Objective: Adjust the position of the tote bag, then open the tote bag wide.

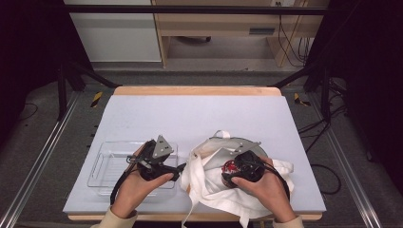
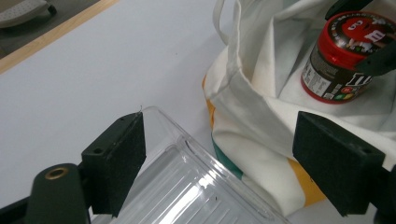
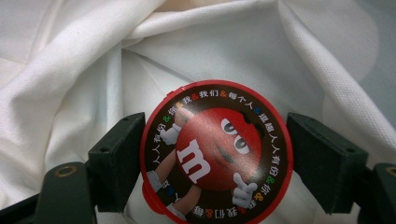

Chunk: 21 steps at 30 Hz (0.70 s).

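Observation:
A jar with a red cartoon lid (image 3: pixel 219 140) stands inside an open white cloth bag (image 3: pixel 70 70) at the table's front right. My right gripper (image 3: pixel 215 161) points down over it, and its two pads sit just beside the lid's rim, one on each side, without visibly squeezing it. From above, the jar (image 1: pixel 230 166) shows red under the right gripper (image 1: pixel 233 170). My left gripper (image 1: pixel 183 167) is open and holds nothing. Its jaws (image 2: pixel 219 163) hover over a corner of the clear plastic tray (image 2: pixel 187 186), next to the bag (image 2: pixel 252 107) and the jar (image 2: pixel 341 60).
The clear tray (image 1: pixel 107 166) lies at the front left of the light table cover. A grey round disc (image 1: pixel 249 142) peeks out behind the bag (image 1: pixel 209 192). The bag's straps hang over the table's front edge. The far half of the table is bare.

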### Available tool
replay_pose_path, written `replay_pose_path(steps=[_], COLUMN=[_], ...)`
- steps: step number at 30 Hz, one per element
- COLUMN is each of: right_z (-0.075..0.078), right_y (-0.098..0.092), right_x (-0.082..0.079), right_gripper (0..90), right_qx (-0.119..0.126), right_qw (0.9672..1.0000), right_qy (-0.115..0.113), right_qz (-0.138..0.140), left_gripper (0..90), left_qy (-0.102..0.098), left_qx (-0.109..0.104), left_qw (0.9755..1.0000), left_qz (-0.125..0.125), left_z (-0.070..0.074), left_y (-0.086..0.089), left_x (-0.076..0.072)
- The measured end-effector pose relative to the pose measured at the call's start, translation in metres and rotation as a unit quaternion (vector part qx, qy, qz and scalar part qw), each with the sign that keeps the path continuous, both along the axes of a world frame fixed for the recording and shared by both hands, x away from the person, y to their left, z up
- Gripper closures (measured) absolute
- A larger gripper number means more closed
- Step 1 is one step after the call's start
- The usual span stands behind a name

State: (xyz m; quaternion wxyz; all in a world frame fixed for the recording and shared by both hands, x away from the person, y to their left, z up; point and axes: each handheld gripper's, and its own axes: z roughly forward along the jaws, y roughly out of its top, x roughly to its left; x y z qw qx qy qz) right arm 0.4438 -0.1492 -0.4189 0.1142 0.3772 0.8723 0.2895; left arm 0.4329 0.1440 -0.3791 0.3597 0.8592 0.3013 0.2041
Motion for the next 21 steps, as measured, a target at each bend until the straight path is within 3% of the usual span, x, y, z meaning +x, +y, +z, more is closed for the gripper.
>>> replay_pose_path(steps=[8,12,21], right_z=[-0.003,-0.001,0.014], right_y=[0.001,0.003,0.001], right_x=[0.000,-0.001,-0.008], right_gripper=[25.2,25.7,25.7], right_qx=[0.000,-0.007,0.015], right_qw=[1.0000,0.9999,0.9997], right_qy=[0.003,0.002,-0.019], right_qz=[-0.005,-0.007,-0.005], left_gripper=[17.1,17.1,16.6], left_qy=[0.009,0.008,-0.004], left_qx=[0.004,-0.005,-0.009], left_qw=[1.0000,1.0000,0.9999], left_qz=[-0.002,0.003,0.012], left_z=[-0.006,-0.003,0.010], left_y=[0.001,0.006,0.017], left_x=[0.001,0.002,-0.001])
